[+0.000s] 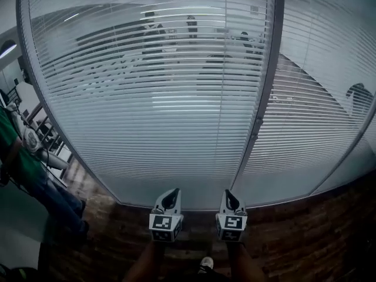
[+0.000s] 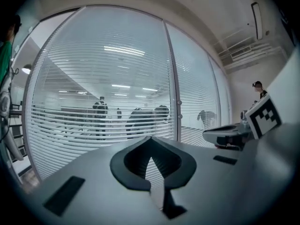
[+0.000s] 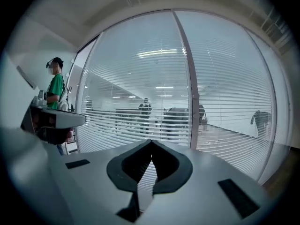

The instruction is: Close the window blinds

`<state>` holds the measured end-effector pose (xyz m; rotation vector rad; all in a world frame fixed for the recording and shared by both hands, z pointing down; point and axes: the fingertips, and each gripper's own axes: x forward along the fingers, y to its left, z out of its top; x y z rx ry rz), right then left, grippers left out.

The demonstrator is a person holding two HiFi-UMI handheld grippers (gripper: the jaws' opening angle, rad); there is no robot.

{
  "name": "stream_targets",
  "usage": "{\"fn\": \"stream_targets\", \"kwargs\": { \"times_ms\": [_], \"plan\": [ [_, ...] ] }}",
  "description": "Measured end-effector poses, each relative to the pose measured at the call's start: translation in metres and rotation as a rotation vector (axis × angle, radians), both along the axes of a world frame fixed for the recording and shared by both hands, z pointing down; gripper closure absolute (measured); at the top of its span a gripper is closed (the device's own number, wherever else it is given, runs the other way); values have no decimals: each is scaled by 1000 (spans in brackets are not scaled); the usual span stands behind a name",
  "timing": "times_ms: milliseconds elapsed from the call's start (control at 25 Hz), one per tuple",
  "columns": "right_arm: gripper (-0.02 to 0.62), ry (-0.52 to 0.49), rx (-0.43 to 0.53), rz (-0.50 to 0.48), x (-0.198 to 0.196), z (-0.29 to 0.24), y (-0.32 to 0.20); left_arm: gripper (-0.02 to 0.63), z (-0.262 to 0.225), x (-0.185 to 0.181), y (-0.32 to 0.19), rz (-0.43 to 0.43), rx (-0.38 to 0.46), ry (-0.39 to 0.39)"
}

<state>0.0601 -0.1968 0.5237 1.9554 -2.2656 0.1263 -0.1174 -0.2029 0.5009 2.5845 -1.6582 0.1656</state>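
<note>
Approach step judged in hand. Left gripper (image 1: pixel 172 196), right gripper (image 1: pixel 230 196): fingers closed, nothing gripped. Window blinds (image 1: pixel 147 98) ahead of fingers, untouched, slats seen open. Next: blind control to be located, then gripped.

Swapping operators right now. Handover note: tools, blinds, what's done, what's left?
Left tool: shut, empty, low before the glass.
Right tool: shut, empty, beside it.
Blinds: down, slats open; people show through them.
Knob on the frame post: untouched, probably the slat control.
Done: nothing yet.
To do: reach the control and shut the slats.
</note>
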Motion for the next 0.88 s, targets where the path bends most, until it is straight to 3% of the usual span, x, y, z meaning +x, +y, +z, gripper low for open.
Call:
{"fn": "stream_targets", "kwargs": {
  "times_ms": [480, 720, 880],
  "plan": [
    [594, -16, 33, -18, 42, -4, -42, 611, 1, 49, -49, 15, 4, 8],
    [594, -4, 36, -30, 50, -17, -53, 611, 6, 71, -57, 47, -17, 0],
    [594, 3, 64, -31, 48, -26, -44, 611, 1, 73, -47, 49, -14, 40]
  ]
}}
